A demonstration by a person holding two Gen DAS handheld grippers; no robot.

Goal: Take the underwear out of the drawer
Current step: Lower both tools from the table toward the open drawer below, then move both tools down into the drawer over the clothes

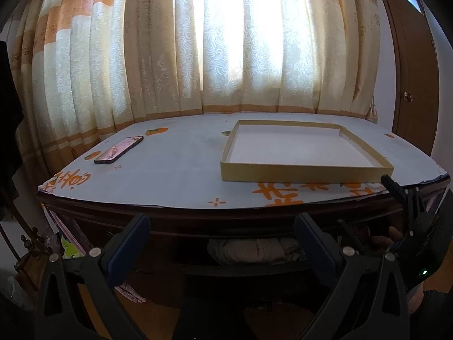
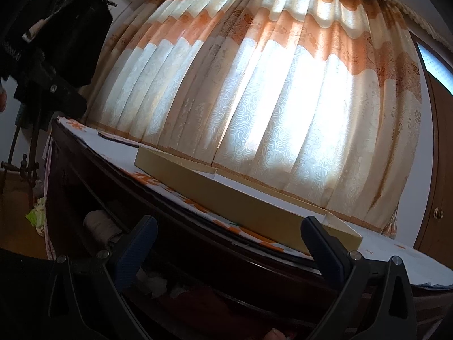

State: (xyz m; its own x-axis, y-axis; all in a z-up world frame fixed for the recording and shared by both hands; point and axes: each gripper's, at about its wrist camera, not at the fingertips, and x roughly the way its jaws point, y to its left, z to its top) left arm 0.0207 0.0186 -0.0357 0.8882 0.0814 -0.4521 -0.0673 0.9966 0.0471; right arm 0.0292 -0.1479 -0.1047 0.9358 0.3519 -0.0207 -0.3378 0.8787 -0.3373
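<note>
Below the table's dark wooden edge a drawer (image 1: pixel 243 267) stands open. Folded grey-beige underwear (image 1: pixel 254 250) lies inside it, straight ahead of my left gripper (image 1: pixel 222 226), which is open and empty, a little short of the drawer. From the right wrist view the same roll of underwear (image 2: pixel 99 226) shows at the left of the drawer, with white and dark red cloth (image 2: pixel 198 297) nearer. My right gripper (image 2: pixel 230 226) is open and empty, above the drawer and close to the table edge.
A shallow cardboard box (image 1: pixel 305 171) and a phone (image 1: pixel 119 149) lie on the white-and-orange tablecloth (image 1: pixel 175 170). Curtains (image 1: pixel 226 56) hang behind the table. A brown cabinet (image 1: pixel 410 85) stands at the right, and a dark coat rack (image 2: pixel 25 155) at the left.
</note>
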